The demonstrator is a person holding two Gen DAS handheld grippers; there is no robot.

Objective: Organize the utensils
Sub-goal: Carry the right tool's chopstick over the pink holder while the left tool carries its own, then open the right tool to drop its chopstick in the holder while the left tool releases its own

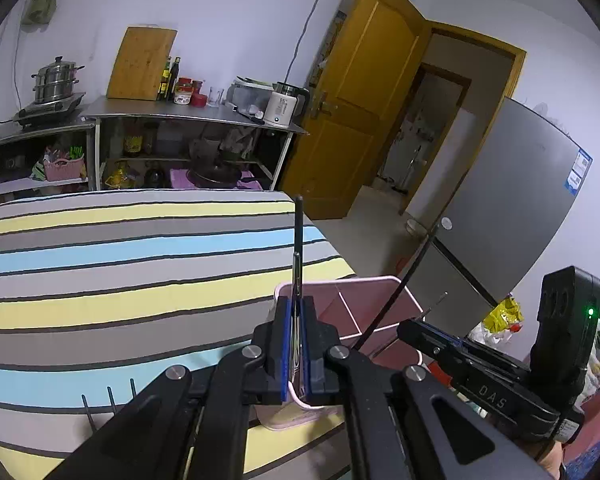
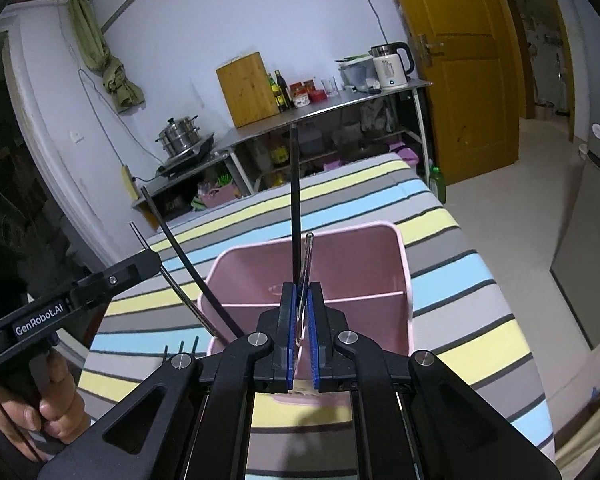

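Observation:
A pink divided utensil holder (image 2: 364,264) stands on the striped table; it also shows in the left wrist view (image 1: 380,304). My left gripper (image 1: 298,308) is shut on a black-handled utensil (image 1: 298,236) and a thin metal one, held upright over the holder's left edge. My right gripper (image 2: 302,296) is shut on a black-handled utensil (image 2: 295,200) and a metal utensil (image 2: 308,256) above the holder's front compartment. The left gripper's utensils (image 2: 188,248) slant toward the holder's left corner in the right wrist view. A fork's tines (image 1: 108,400) lie on the cloth at lower left.
The table (image 1: 100,280) has a blue, yellow and grey striped cloth. A steel shelf (image 1: 180,112) with a cutting board, bottles and kettle stands behind. A yellow door (image 1: 360,100) and a grey fridge (image 1: 512,208) are to the right.

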